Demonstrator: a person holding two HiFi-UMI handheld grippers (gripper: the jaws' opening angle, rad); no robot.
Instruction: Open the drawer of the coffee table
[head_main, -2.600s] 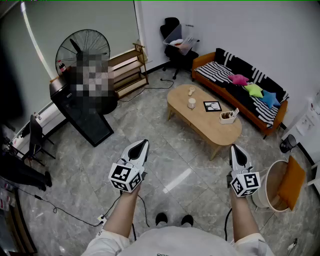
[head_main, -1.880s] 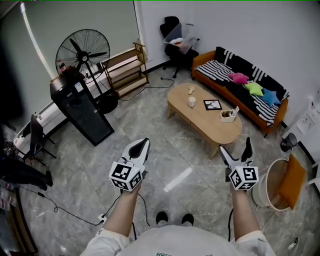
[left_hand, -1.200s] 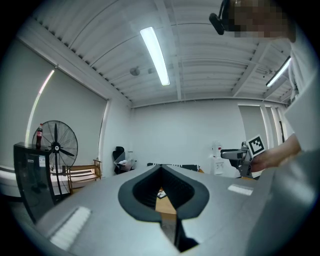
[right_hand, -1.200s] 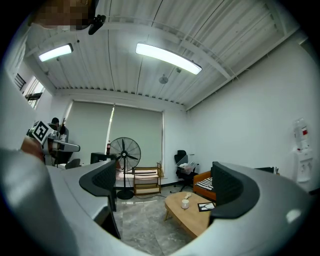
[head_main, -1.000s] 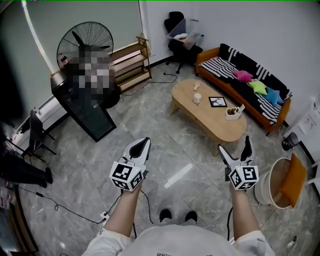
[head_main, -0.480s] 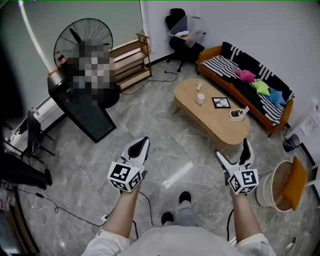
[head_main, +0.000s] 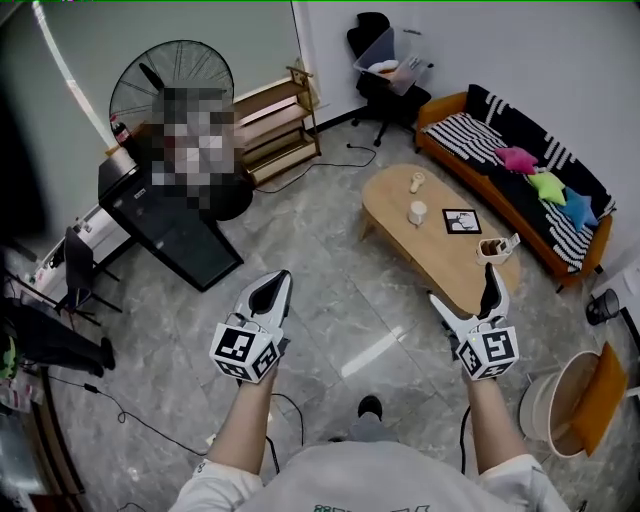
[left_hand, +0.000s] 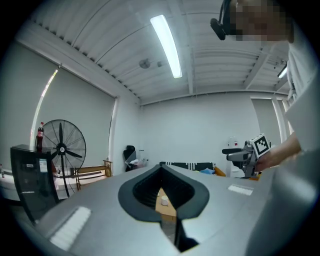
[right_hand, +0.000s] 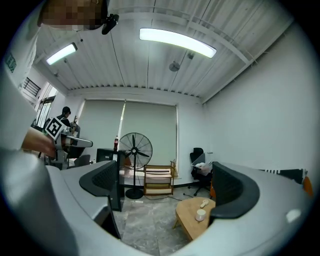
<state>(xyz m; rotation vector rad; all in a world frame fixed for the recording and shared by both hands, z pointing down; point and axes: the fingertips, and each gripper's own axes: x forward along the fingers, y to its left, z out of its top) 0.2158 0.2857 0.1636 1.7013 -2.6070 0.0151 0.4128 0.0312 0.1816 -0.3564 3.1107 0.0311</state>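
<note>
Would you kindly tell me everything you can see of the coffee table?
The coffee table has a light wooden top, long and rounded like a bean, on wooden legs. It stands on the grey tiled floor beside the orange sofa, apart from it. On top sit a white cup, a small pale object, a black-framed picture lying flat and a small holder. No drawer shows from here.

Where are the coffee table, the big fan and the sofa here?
coffee table (head_main: 432, 252), head view, bare wooden top.
fan (head_main: 165, 65), head view, upper grille.
sofa (head_main: 478, 132), head view, striped seat.
</note>
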